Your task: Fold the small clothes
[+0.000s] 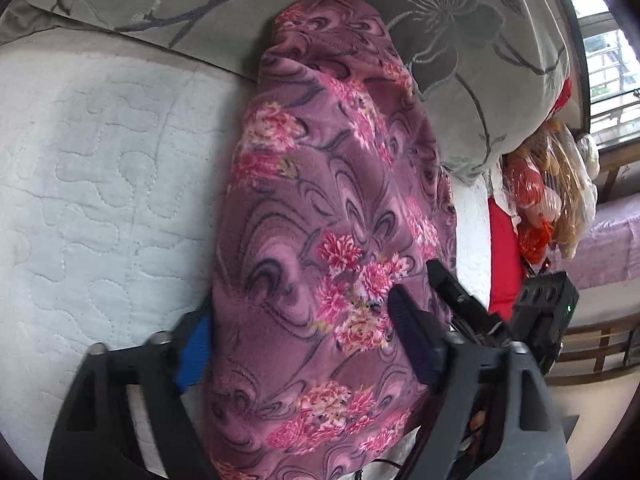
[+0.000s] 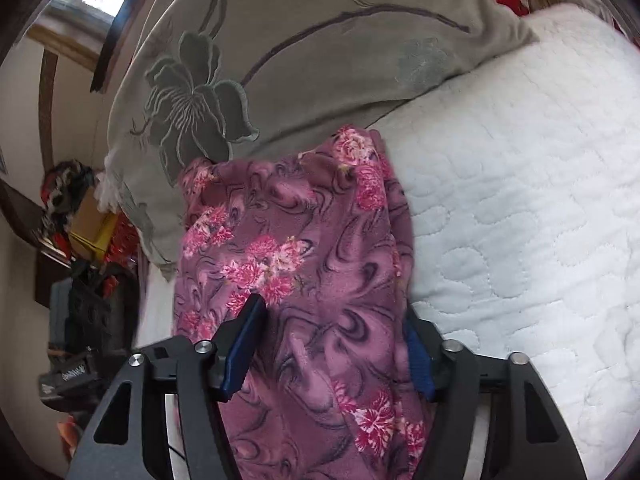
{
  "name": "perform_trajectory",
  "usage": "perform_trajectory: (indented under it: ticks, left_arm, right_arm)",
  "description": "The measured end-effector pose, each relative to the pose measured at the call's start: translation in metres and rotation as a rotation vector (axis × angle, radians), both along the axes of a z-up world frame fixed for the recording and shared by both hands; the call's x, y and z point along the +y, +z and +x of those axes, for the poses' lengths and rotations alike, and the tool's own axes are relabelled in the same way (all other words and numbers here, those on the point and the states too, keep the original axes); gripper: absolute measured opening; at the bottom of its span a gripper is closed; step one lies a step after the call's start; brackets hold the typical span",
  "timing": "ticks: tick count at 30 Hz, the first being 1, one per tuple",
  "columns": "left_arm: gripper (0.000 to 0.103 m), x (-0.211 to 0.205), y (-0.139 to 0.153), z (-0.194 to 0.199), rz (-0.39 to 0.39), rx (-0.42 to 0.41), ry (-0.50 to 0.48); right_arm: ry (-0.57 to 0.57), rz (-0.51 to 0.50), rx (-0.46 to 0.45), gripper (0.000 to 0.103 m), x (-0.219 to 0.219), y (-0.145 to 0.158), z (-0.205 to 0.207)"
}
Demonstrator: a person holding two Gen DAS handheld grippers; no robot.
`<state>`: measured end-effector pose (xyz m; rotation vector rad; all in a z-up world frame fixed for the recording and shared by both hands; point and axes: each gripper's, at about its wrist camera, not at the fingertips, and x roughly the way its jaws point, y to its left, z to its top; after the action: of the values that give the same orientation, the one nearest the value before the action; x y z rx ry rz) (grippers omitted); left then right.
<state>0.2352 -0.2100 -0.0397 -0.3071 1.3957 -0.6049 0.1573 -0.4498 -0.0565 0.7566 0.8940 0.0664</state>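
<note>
A purple fleece garment with pink flowers [image 1: 320, 208] lies in a long strip on the white quilted bed [image 1: 100, 168]. It also shows in the right wrist view [image 2: 304, 248]. My left gripper [image 1: 300, 320] has its jaws spread wide, and the cloth lies draped between and over the blue-padded fingers [image 1: 412, 332]. My right gripper [image 2: 332, 336] stands the same way: jaws wide apart, with the garment bunched between its fingers [image 2: 244, 344]. In neither view do the pads press the cloth. The other gripper's black body [image 1: 548, 300] shows at the right of the left wrist view.
A grey pillow with a flower pattern [image 1: 460, 60] lies at the garment's far end, also in the right wrist view [image 2: 280, 60]. Bagged soft toys [image 1: 548, 200] and a red cloth [image 1: 502, 256] are beside the bed. A cluttered shelf [image 2: 80, 232] stands to the left.
</note>
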Motion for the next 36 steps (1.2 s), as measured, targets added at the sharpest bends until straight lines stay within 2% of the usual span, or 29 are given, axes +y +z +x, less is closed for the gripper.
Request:
perform_trajectory:
  ticks: [1, 3, 4, 6, 8, 14, 20, 29, 36]
  left_arm:
    - [0.048, 0.006, 0.001, 0.0, 0.015, -0.006, -0.002]
    - [0.034, 0.012, 0.002, -0.001, 0.028, -0.013, -0.015]
    - [0.027, 0.017, 0.004, -0.002, 0.008, -0.007, -0.012]
    - [0.023, 0.029, 0.008, -0.003, -0.035, 0.016, 0.0]
    - [0.022, 0.038, 0.013, -0.008, -0.06, 0.038, 0.012]
    - [0.022, 0.069, 0.032, -0.039, -0.084, 0.036, 0.032]
    - [0.022, 0.1, 0.058, -0.078, -0.052, -0.027, 0.049]
    - [0.022, 0.131, 0.065, -0.107, -0.021, -0.057, 0.077]
    - [0.022, 0.143, 0.046, -0.106, 0.019, -0.055, 0.086]
  right_arm:
    - [0.005, -0.016, 0.0, 0.043, 0.001, 0.001, -0.002]
    - [0.006, -0.051, -0.013, 0.03, 0.004, 0.005, -0.006]
    - [0.006, -0.057, -0.027, 0.029, 0.003, 0.007, -0.01]
    - [0.004, -0.068, -0.052, 0.027, 0.004, 0.016, -0.018]
    - [0.002, -0.082, -0.071, 0.027, 0.008, 0.028, -0.025]
    - [0.036, -0.101, -0.113, 0.026, 0.036, 0.065, -0.051]
    - [0.064, -0.087, -0.131, 0.026, 0.069, 0.087, -0.087]
    - [0.1, -0.069, -0.118, 0.027, 0.116, 0.093, -0.118]
    - [0.122, -0.079, -0.07, 0.027, 0.134, 0.078, -0.116]
